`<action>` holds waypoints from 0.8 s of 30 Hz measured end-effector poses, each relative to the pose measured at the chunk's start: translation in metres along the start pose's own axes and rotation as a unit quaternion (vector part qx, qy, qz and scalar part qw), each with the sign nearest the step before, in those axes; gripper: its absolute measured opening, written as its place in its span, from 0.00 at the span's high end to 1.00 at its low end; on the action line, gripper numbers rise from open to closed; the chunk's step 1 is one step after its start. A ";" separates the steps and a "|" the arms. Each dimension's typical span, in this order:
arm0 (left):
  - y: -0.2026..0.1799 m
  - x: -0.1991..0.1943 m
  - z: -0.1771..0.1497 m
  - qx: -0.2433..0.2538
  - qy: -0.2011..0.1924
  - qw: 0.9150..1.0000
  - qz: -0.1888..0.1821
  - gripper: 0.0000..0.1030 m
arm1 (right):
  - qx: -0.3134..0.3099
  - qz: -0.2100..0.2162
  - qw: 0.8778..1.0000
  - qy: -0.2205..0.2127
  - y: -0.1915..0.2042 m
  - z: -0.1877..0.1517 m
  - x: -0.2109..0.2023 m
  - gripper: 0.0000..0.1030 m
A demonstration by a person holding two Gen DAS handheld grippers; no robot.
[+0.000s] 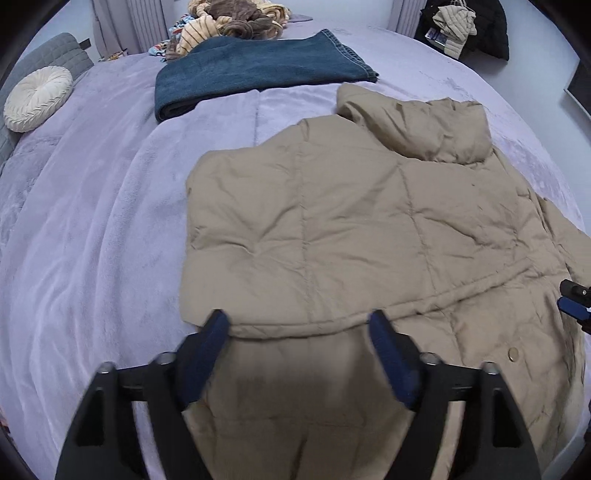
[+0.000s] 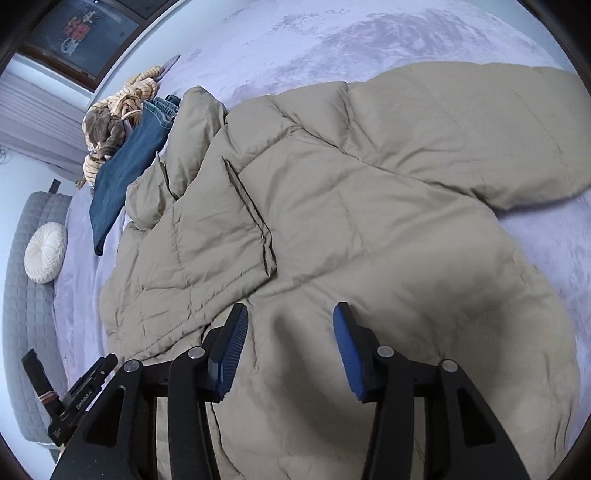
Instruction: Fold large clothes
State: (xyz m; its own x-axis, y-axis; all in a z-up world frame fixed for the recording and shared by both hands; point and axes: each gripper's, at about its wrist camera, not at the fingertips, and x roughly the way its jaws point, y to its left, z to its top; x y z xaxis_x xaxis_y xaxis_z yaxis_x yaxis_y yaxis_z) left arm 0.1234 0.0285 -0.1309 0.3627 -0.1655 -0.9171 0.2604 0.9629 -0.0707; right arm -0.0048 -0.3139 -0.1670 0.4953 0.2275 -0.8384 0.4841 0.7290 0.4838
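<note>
A tan quilted puffer coat (image 1: 351, 229) lies spread on the lilac bed cover (image 1: 92, 229), its hood (image 1: 424, 125) towards the far side. In the left wrist view its left side is folded in over the body. My left gripper (image 1: 299, 325) hovers over the coat's lower part, jaws wide and nothing between them. In the right wrist view the same coat (image 2: 351, 206) shows with one sleeve (image 2: 480, 133) stretched out to the right. My right gripper (image 2: 290, 314) stands open just above the fabric, with nothing held. Its tip (image 1: 574, 299) shows at the right edge of the left wrist view.
Folded blue jeans (image 1: 255, 70) lie beyond the coat, with a heap of striped and brown clothes (image 1: 229, 22) behind them. A round white cushion (image 1: 37, 98) rests against the grey headboard (image 2: 26, 295). Dark and beige jackets (image 1: 465, 26) hang at the far right.
</note>
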 end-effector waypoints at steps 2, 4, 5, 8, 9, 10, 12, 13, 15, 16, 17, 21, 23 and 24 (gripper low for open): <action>-0.012 -0.008 -0.006 0.006 -0.016 1.000 -0.015 0.02 | 0.007 0.000 1.000 0.000 -0.005 -0.009 -0.007 0.43; -0.024 -0.011 -0.010 0.017 -0.015 0.999 -0.023 0.01 | 0.016 -0.001 1.000 -0.003 -0.011 -0.016 -0.012 0.40; -0.030 -0.011 -0.011 0.020 -0.011 0.999 -0.026 0.01 | 0.021 -0.002 1.000 -0.005 -0.015 -0.020 -0.016 0.38; -0.049 -0.011 -0.014 0.033 -0.002 0.999 -0.040 0.01 | 0.035 -0.002 0.999 -0.012 -0.027 -0.027 -0.023 0.34; -0.056 -0.011 -0.014 0.038 0.000 0.998 -0.041 0.01 | 0.038 -0.002 0.999 -0.015 -0.031 -0.029 -0.026 0.33; -0.063 -0.010 -0.014 0.044 0.003 0.998 -0.042 0.01 | 0.042 -0.002 0.999 -0.019 -0.036 -0.029 -0.029 0.29; -0.078 -0.010 -0.014 0.055 0.008 0.998 -0.041 0.01 | 0.049 0.000 0.998 -0.027 -0.047 -0.029 -0.036 0.23; -0.085 -0.009 -0.013 0.058 0.009 0.998 -0.039 0.01 | 0.053 0.000 0.998 -0.031 -0.053 -0.027 -0.039 0.23; -0.101 -0.007 -0.011 0.063 0.012 0.997 -0.039 0.01 | 0.061 0.001 0.997 -0.036 -0.068 -0.021 -0.046 0.23; -0.109 -0.006 -0.011 0.065 0.015 0.997 -0.039 0.01 | 0.067 0.001 0.997 -0.040 -0.078 -0.017 -0.051 0.22; -0.118 -0.004 -0.010 0.067 0.018 0.997 -0.039 0.01 | 0.070 0.000 0.997 -0.045 -0.087 -0.013 -0.055 0.21; -0.153 0.001 -0.008 0.068 0.023 0.997 -0.021 0.01 | 0.098 -0.002 0.993 -0.063 -0.133 0.008 -0.072 0.20; -0.171 0.003 -0.007 0.070 0.021 0.997 -0.006 0.01 | 0.124 0.004 0.990 -0.068 -0.160 0.018 -0.079 0.12; -0.178 0.005 -0.006 0.068 0.023 0.997 -0.002 0.01 | 0.135 0.008 0.988 -0.072 -0.172 0.022 -0.083 0.10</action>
State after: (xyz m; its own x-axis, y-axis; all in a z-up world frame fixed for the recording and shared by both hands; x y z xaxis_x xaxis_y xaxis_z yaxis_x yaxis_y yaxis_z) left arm 0.0741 -0.1425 -0.1254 0.3205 -0.1568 -0.9342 0.3821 0.9238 -0.0240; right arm -0.1133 -0.4724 -0.1747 0.5918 0.1290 -0.7957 0.6411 0.5229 0.5617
